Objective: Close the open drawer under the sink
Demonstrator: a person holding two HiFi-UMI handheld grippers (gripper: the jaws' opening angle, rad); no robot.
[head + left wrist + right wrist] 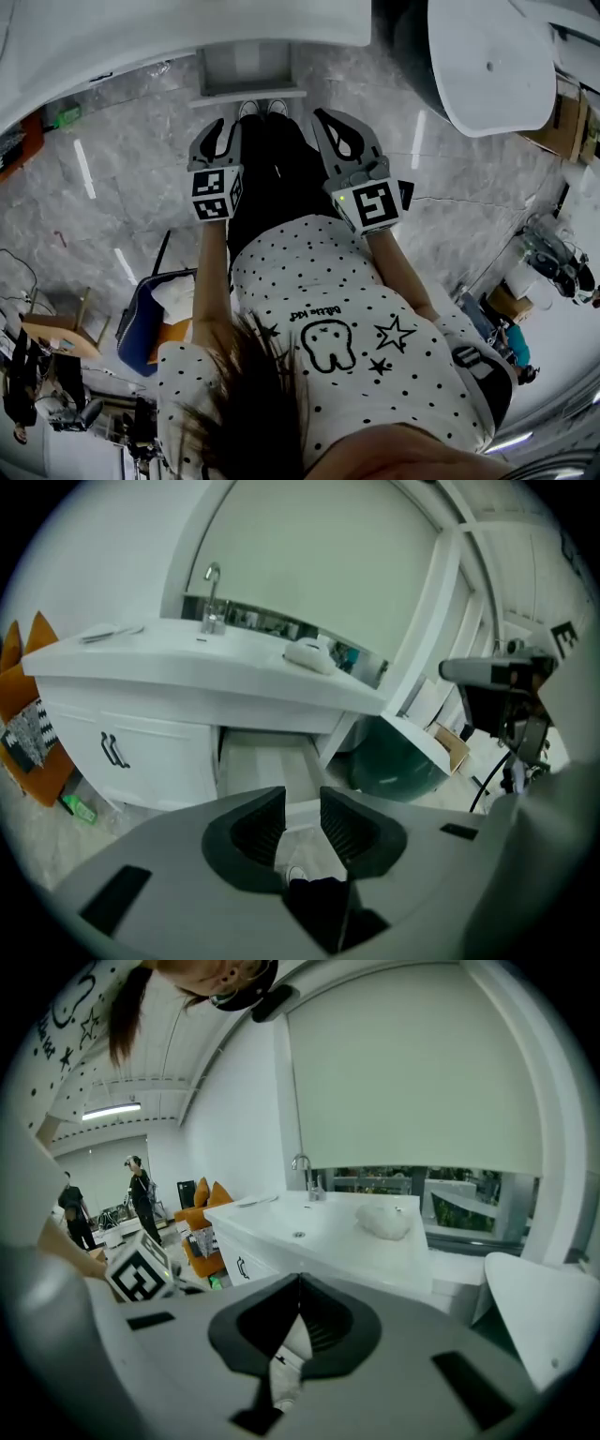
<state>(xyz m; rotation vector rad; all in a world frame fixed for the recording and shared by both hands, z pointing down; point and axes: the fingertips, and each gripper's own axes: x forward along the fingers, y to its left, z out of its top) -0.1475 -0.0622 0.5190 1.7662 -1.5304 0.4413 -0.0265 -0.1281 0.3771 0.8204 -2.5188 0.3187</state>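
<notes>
White rigid pull-out drawer (265, 761) stands open; likely glides lightly, so push its front panel. Left gripper (302, 808) jaws apart, empty; right gripper (298, 1290) jaws together.

No readable text or labels.

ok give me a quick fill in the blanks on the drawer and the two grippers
1. The drawer under the sink stands ____.
2. On the left gripper the jaws stand ____, gripping nothing.
3. On the right gripper the jaw tips are ____.

Missing words: open; apart; together
</notes>
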